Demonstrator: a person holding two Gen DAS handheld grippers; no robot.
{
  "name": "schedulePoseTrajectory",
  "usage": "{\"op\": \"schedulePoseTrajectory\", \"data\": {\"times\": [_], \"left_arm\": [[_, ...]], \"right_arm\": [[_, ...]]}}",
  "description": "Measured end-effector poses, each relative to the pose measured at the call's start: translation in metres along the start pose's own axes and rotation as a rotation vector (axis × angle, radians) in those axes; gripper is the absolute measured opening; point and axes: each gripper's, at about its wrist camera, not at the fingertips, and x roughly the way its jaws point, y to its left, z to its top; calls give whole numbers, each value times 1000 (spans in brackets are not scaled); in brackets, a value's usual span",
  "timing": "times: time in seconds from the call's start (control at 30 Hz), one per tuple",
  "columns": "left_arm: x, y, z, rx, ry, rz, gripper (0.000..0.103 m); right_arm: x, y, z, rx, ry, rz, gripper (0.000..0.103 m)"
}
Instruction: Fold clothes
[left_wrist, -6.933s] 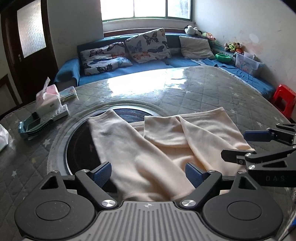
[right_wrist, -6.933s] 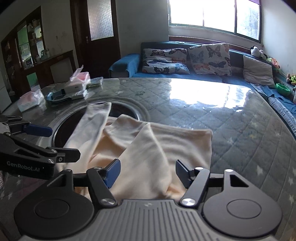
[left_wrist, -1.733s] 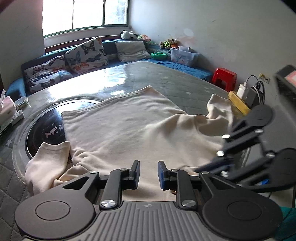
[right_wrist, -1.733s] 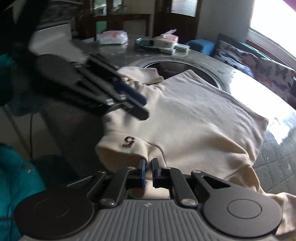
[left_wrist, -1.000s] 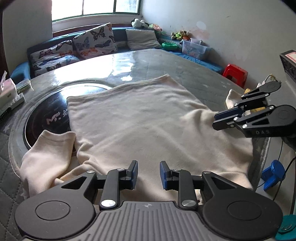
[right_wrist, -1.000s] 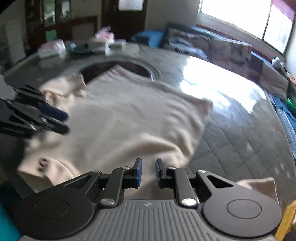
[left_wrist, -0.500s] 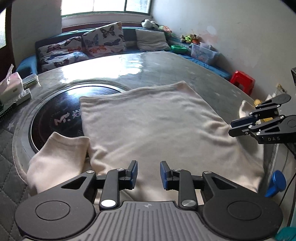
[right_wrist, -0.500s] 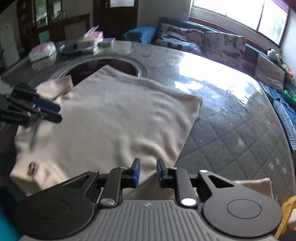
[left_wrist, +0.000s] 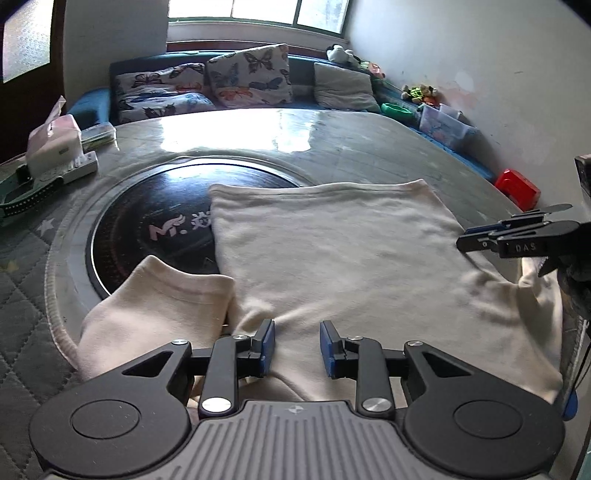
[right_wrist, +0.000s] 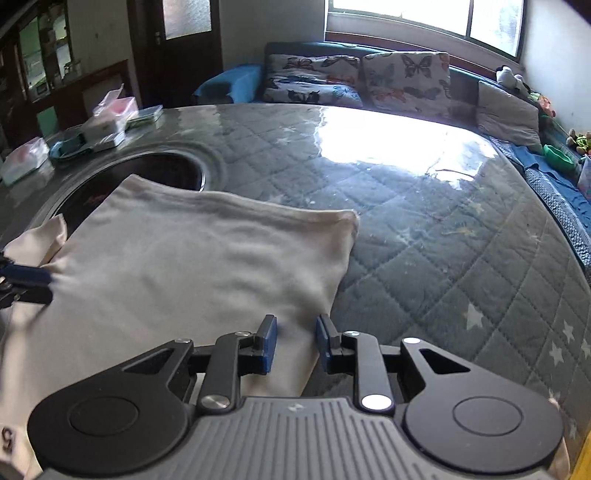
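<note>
We count one cream garment (left_wrist: 332, 266) lying flat on the round quilted table (right_wrist: 443, 240), hem toward the sofa (left_wrist: 207, 85), one sleeve (left_wrist: 159, 295) folded at its left. Two grippers: the left gripper (left_wrist: 297, 347) stands released above the near edge; the right gripper (right_wrist: 295, 343), jaws just opening, grips nothing.

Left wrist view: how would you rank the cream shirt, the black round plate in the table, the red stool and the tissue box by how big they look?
1. Cream shirt
2. Black round plate, partly covered by the shirt
3. Tissue box
4. Red stool

The last two look close in size, and the stool stands farther off, so their order is unsure.
</note>
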Motion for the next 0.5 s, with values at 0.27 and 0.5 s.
{"op": "schedulePoseTrajectory", "data": {"times": [0.27,0.5], "left_arm": [[0,1,-3,8,-20,48,29],[7,2,16,-18,-21,81,33]], "right_arm": [[19,-2,17,3,-27,-8,27],[29,-5,28,4,-37,3,28]]}}
